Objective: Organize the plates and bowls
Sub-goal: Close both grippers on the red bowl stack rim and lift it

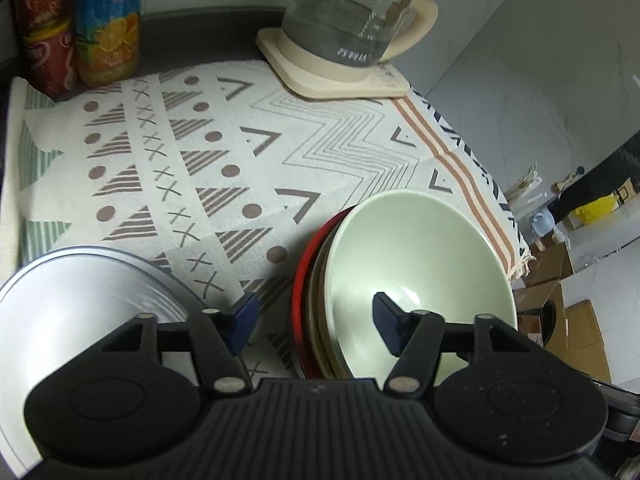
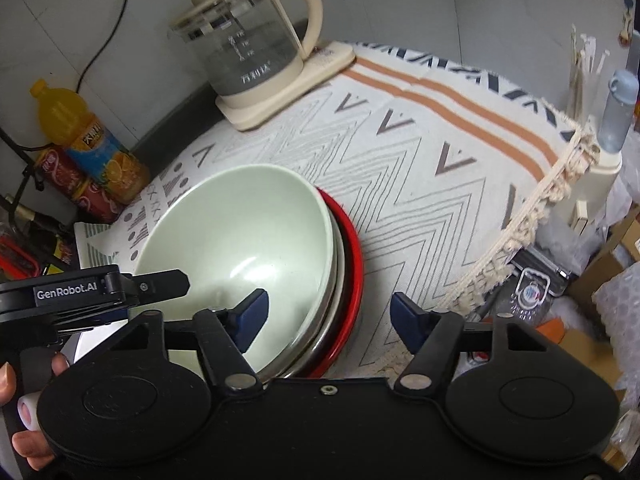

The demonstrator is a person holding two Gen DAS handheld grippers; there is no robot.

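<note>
Grippers both up close, low over the near edge of the bench. Left gripper (image 1: 314, 322) has its blue pads spread wide w/ nothing between them: one pad over the cloth, the other over the inside of the pale green bowl (image 1: 420, 276). Right gripper (image 2: 326, 320) is spread too, empty, straddling the stack's rim on the opposite side: left pad inside the bowl, right pad over the patterned cloth (image 2: 420, 184).

Green bowl sits on top of a nested stack, tilted, w/ a metal rim and a red bowl (image 2: 354, 264) showing underneath. Stack stands near the front edge of the bench, toward its right side. Just left of it in the left wrist view, apart from the stack, lies a silver plate (image 1: 80, 304) at the near left corner, partly hidden by the gripper body.

A hand (image 2: 24, 412) on the other gripper's handle shows at the bottom left of the right wrist view.

Further back: glass kettle (image 1: 352, 20) w/ cream handle on its cream base at the far right corner. Far left corner: orange drink bottle (image 2: 88, 140) & a red bottle (image 2: 76, 184) side by side, touching, against the wall.
</note>
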